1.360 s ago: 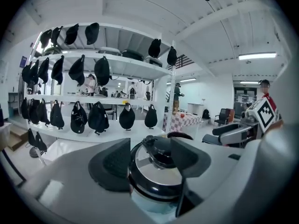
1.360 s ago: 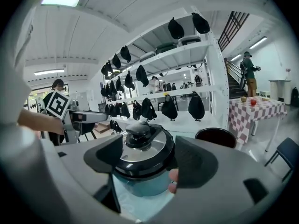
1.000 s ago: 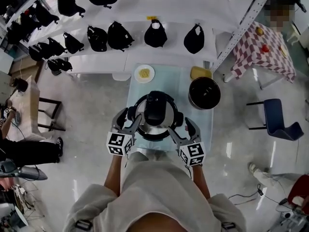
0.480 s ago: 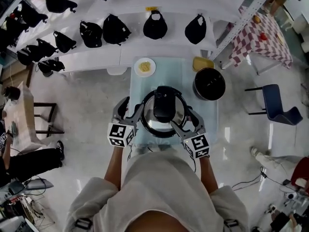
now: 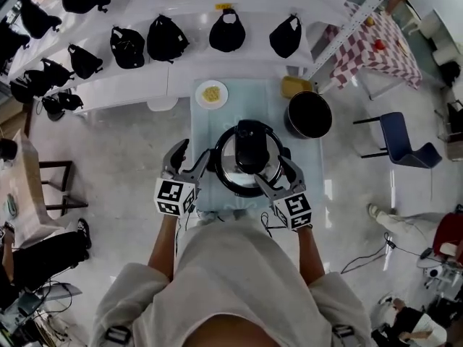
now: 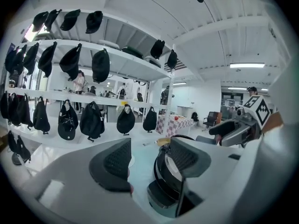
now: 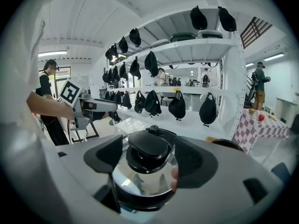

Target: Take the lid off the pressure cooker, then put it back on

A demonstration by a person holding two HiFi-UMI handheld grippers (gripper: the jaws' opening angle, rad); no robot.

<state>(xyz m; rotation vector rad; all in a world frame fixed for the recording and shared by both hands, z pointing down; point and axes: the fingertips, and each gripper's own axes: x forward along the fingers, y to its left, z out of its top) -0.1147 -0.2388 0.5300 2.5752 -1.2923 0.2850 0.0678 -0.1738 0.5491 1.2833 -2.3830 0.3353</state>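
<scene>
Black-padded left tongs (image 6: 149,164) stand wide apart and grip nothing. The pressure cooker (image 5: 249,161) sits just past their inner jaw, so they seem placed to steady the body from its left side. The right tongs (image 7: 149,160) are equally open, their jaws framing the black handle (image 7: 148,146) of the steel lid (image 7: 140,181) without touching it, apparently lined up for a grasp. The lid rests seated on the cooker at the middle of the pale blue tabletop (image 5: 206,125). A dark pot (image 5: 307,114) and a small plate (image 5: 211,92) stand farther back, apart from the cooker.
</scene>
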